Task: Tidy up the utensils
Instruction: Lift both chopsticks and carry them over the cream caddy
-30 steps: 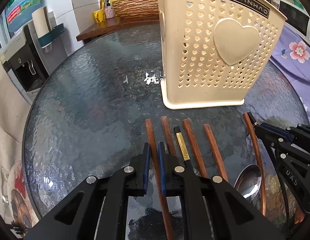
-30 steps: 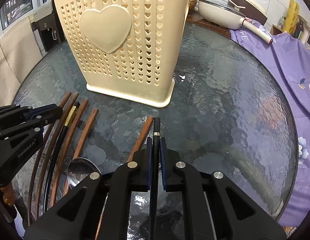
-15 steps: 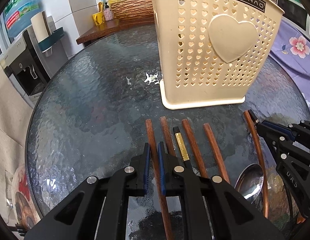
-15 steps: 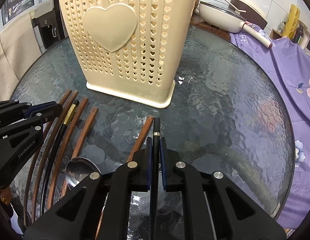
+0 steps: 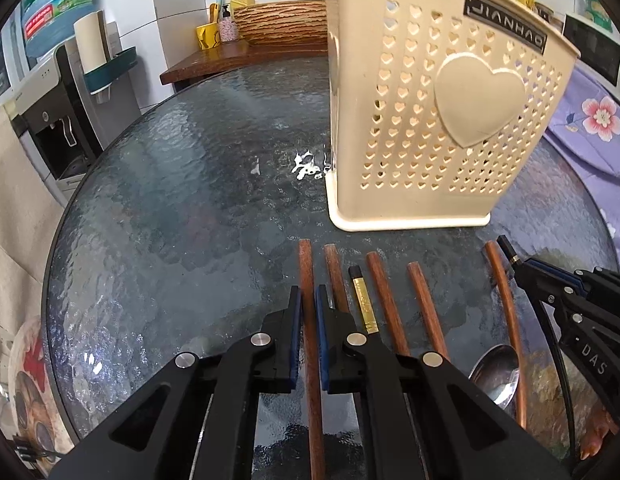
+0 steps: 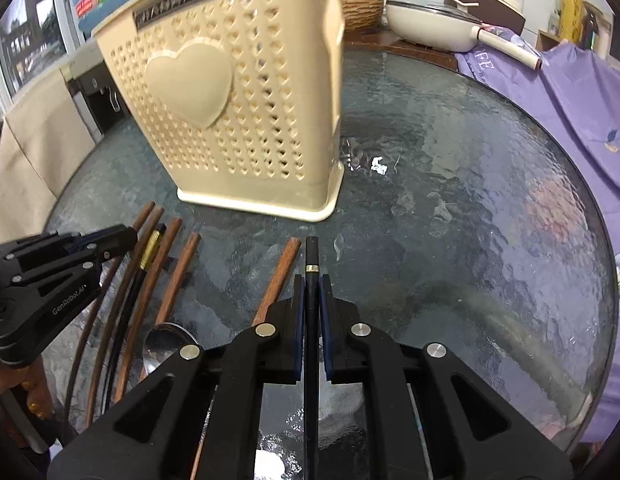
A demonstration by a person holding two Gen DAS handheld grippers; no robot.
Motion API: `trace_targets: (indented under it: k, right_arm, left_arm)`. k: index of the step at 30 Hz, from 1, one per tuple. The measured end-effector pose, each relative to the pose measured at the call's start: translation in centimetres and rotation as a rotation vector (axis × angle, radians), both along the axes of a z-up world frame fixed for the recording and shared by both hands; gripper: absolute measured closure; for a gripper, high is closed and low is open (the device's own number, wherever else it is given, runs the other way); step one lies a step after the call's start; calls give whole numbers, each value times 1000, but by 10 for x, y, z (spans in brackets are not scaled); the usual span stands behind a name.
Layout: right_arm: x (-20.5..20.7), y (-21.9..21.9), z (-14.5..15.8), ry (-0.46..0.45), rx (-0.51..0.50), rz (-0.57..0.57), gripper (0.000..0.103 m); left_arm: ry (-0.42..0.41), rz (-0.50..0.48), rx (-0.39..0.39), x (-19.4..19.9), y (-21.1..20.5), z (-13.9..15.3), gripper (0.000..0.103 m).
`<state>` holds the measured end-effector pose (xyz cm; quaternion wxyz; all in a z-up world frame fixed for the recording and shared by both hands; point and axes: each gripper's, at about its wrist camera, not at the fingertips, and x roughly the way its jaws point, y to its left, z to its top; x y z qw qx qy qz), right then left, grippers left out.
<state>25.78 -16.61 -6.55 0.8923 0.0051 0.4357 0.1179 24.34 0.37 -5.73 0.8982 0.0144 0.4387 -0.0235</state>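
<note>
The left gripper (image 5: 309,294) was closed on a brown chopstick (image 5: 306,264), its blue pads pressed against both sides of the stick, whose far tip pointed toward the holder (image 5: 438,128). The right gripper (image 6: 309,284) was closed on a black chopstick (image 6: 311,254) with a thin metal band, its tip reaching just past the fingers.

The cream holder, pierced with small hearts and bearing one large raised heart, stood upright on the round glass worktop (image 5: 182,208), just beyond the row of utensils. In the left wrist view, right of the held stick, lay another brown stick (image 5: 334,268), a black stick with a gold band (image 5: 360,294), and two more brown ones (image 5: 380,292) (image 5: 424,300), all roughly parallel on the glass. Farther right lay a spoon (image 5: 496,372), bowl up, and beside it a long curved brown stick (image 5: 506,300), just beside the right gripper's held black stick.

In the right wrist view, a brown stick (image 6: 280,276) lay on the glass just left of the gripper. A purple flowered cloth (image 6: 570,92) covered the right side beyond the worktop.
</note>
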Motion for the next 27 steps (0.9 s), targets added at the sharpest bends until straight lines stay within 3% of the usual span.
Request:
trace_targets:
  k: [18, 27]
  right_arm:
    - [-8, -46, 28, -58, 241, -39, 95]
    - [-23, -45, 68, -163, 266, 0, 95]
  left_arm:
    - [-92, -11, -122, -17, 13, 32, 96]
    - [-167, -33, -161, -28, 16, 65, 96]
